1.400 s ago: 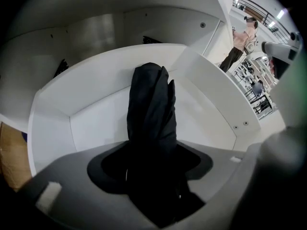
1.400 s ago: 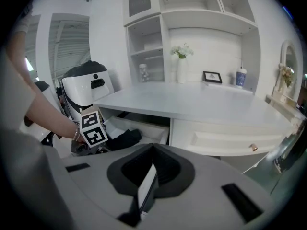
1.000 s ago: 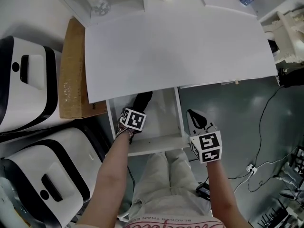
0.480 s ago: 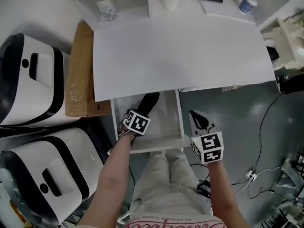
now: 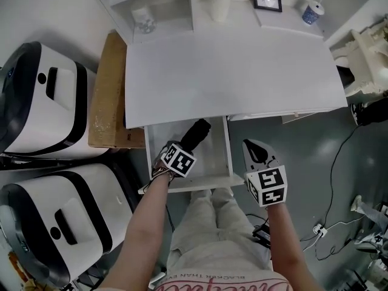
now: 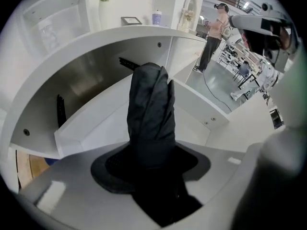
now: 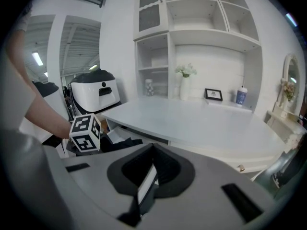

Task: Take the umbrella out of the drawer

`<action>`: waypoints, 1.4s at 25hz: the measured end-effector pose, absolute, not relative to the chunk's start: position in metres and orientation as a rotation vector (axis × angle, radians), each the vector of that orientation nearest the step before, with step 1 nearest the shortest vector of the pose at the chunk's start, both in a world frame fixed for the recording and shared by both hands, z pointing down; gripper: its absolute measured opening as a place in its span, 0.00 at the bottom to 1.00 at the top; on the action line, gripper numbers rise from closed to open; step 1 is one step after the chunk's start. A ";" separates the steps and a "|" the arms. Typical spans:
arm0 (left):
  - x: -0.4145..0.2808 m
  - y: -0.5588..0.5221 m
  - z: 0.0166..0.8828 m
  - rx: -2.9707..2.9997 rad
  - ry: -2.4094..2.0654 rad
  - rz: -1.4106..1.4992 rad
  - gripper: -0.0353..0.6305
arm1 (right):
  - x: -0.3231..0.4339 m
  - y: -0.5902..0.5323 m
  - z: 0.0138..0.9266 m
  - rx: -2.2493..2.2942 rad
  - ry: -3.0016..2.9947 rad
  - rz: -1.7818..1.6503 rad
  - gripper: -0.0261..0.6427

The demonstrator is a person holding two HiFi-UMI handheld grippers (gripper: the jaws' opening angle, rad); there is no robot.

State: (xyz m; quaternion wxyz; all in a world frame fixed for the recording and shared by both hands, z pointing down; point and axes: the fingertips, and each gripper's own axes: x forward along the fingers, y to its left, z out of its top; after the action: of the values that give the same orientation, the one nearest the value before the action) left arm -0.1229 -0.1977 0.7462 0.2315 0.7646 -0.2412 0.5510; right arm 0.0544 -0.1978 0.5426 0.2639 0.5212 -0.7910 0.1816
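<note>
A black folded umbrella (image 5: 196, 134) sticks up out of the open white drawer (image 5: 225, 156) under the white desk (image 5: 230, 65). My left gripper (image 5: 183, 149) is shut on it, over the drawer's front left part. In the left gripper view the umbrella (image 6: 149, 109) stands between the jaws of that gripper (image 6: 151, 164), with the drawer's inside beyond it. My right gripper (image 5: 255, 152) hangs just right of the drawer, beside its right wall. Its jaws (image 7: 147, 176) are shut with nothing in them.
Two white-and-black machines (image 5: 42, 102) (image 5: 60, 223) and a cardboard box (image 5: 109, 96) stand left of the desk. At the desk's back are a vase (image 5: 220, 5), a picture frame (image 5: 267, 0) and a cup (image 5: 310, 12). Cables (image 5: 333, 180) run over the grey floor at the right.
My left gripper has risen with the umbrella, which stands higher out of the drawer and farther right. The right gripper has risen a little too and stays shut.
</note>
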 end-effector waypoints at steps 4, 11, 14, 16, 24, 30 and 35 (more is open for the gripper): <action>-0.119 -0.190 0.736 2.136 -0.625 1.557 0.41 | 0.055 -0.202 0.530 1.408 -2.161 0.459 0.05; -0.114 -0.185 0.712 2.180 -0.586 1.560 0.41 | 0.058 -0.213 0.505 1.436 -2.196 0.407 0.05; -0.110 -0.180 0.700 2.198 -0.542 1.553 0.41 | 0.060 -0.215 0.496 1.454 -2.206 0.400 0.05; -0.108 -0.177 0.693 2.204 -0.521 1.553 0.41 | 0.061 -0.216 0.490 1.461 -2.212 0.391 0.05; -0.101 -0.176 0.659 2.255 -0.514 1.502 0.41 | 0.066 -0.224 0.464 1.458 -2.237 0.311 0.05; -0.101 -0.179 0.633 2.290 -0.547 1.446 0.41 | 0.070 -0.230 0.440 1.460 -2.263 0.248 0.05; -0.104 -0.185 0.605 2.316 -0.626 1.337 0.41 | 0.073 -0.233 0.419 1.471 -2.283 0.194 0.05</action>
State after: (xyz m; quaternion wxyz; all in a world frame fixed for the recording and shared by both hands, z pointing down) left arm -0.1035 -0.1850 0.6055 0.1964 0.8269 -0.2236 0.4772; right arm 0.0730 -0.2334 0.4194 0.2077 0.5285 -0.8202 0.0696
